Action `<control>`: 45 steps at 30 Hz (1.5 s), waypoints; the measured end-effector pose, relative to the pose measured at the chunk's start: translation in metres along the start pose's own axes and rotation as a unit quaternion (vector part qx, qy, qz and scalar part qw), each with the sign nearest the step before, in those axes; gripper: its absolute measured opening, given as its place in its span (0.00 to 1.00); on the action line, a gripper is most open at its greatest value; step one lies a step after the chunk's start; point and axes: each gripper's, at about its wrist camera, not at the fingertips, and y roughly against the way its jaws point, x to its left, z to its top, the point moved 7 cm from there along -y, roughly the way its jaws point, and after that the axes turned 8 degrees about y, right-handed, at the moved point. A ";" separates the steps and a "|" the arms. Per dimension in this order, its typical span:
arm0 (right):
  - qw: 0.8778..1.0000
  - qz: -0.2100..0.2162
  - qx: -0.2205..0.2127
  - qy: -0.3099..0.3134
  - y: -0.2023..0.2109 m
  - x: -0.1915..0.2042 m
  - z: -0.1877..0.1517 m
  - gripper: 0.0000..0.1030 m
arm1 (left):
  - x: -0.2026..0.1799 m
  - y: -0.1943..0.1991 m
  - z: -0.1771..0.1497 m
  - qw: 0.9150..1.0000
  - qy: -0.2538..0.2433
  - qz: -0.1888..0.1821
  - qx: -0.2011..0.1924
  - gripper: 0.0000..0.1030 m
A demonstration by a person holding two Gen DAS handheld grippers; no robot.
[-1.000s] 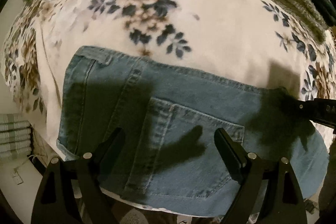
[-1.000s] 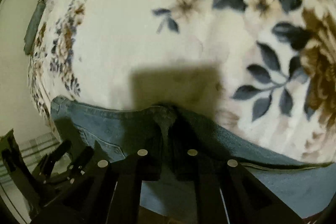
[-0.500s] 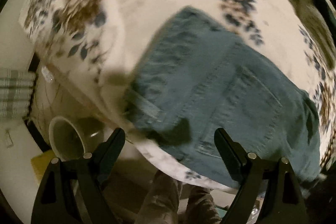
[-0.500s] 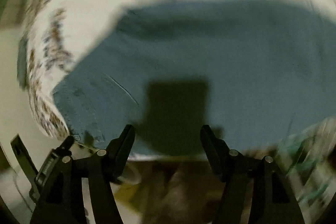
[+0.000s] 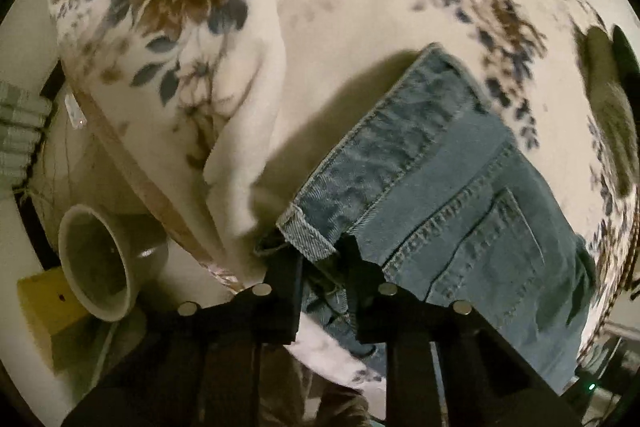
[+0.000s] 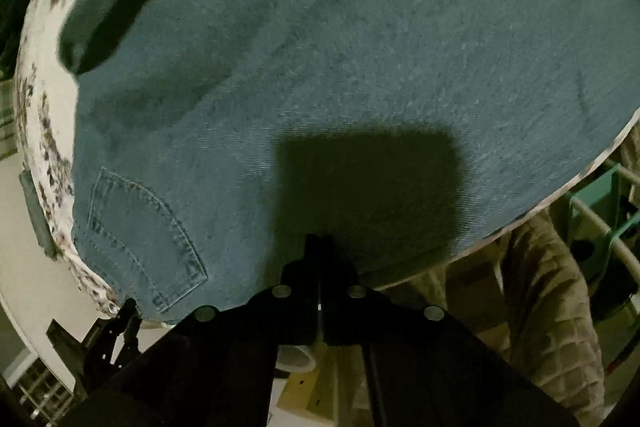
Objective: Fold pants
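Observation:
Blue denim pants lie folded on a floral blanket at the bed's near edge, back pocket up. My left gripper is shut on the waistband corner of the pants at the bed edge. In the right wrist view the pants fill most of the frame, with a back pocket at lower left. My right gripper is shut, its jaws together at the near edge of the denim; whether cloth is pinched between them is hidden.
A round pale bin and a yellow box stand on the floor left of the bed. A grey knit item lies at the blanket's right. A person's quilted trousers and a green rack are beside the bed edge.
Both grippers were open half a second ago and are now closed. The left one has moved to the waistband corner and taken hold of it. The right one has dropped to the denim's near edge.

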 end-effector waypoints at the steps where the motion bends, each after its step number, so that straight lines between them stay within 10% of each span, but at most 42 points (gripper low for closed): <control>1: 1.000 -0.001 0.001 0.005 0.004 0.002 -0.002 0.01 | 0.000 0.008 -0.003 1.000 -0.009 -0.004 -0.006 0.15; 5: 0.998 0.033 0.047 0.003 0.003 0.002 -0.012 0.04 | 0.008 0.020 -0.001 1.000 -0.016 -0.012 -0.007 0.15; 9: 0.994 0.069 0.073 -0.043 -0.009 -0.012 -0.019 0.37 | 0.005 0.024 -0.004 1.000 -0.008 -0.020 -0.003 0.15; 13: 0.989 0.089 0.074 -0.097 -0.027 -0.024 -0.016 0.37 | -0.008 0.028 -0.008 1.000 -0.014 -0.016 -0.005 0.15; 16: 0.988 0.086 0.040 -0.125 -0.026 -0.033 -0.015 0.06 | -0.012 0.027 -0.013 1.000 -0.016 -0.014 -0.003 0.15; 27: 0.999 0.015 0.021 -0.027 -0.001 -0.020 -0.023 0.04 | 0.002 0.002 -0.022 0.999 -0.036 0.030 0.026 0.21; 33: 0.998 -0.009 0.045 0.047 0.012 0.005 -0.007 0.64 | -0.038 0.038 -0.031 0.987 -0.131 0.094 -0.024 0.51; 37: 0.985 -0.026 0.008 0.172 0.055 0.062 0.013 0.64 | -0.096 0.066 -0.042 0.976 -0.188 0.070 -0.085 0.83; 45: 0.962 -0.061 -0.063 0.257 0.049 0.142 0.115 0.30 | -0.196 0.020 -0.046 0.969 -0.239 0.023 -0.063 0.86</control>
